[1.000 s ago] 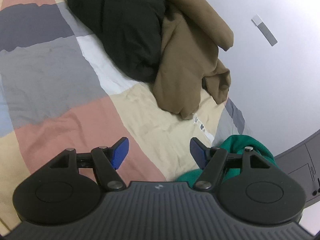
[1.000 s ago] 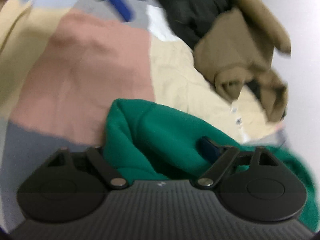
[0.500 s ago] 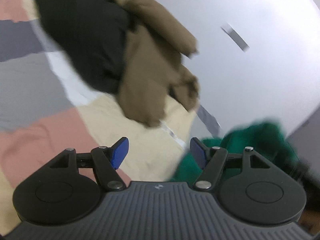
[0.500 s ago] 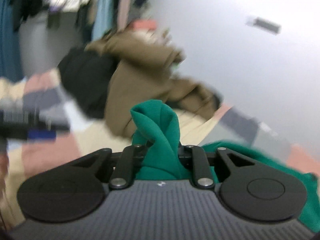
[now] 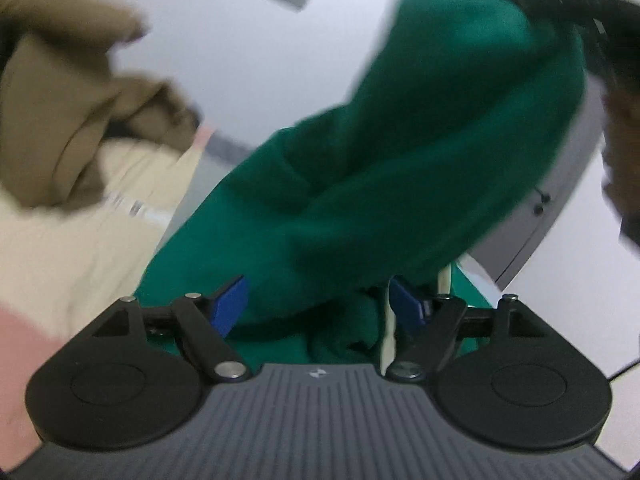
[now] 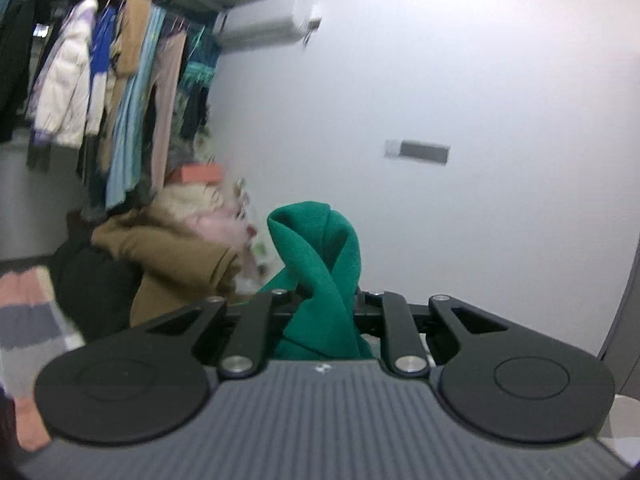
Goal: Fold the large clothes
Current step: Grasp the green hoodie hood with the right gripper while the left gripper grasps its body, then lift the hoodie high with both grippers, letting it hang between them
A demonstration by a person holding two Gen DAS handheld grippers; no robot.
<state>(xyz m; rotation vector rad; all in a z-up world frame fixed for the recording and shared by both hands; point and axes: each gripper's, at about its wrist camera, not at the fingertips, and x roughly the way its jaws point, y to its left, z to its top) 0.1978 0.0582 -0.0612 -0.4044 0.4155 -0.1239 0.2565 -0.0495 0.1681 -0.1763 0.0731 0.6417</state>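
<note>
A fold of the green garment is pinched in the right gripper, lifted above the patchwork bed. The left gripper, jaws just widened, is spread around hanging cloth, not pressing. With one small pinch bearing the weight, the fabric could slip free.

Green garments: one was in view
Brown garments: one
Black garments: one
Grippers: two, left gripper and right gripper
Wall air conditioners: one
Beds: one
</note>
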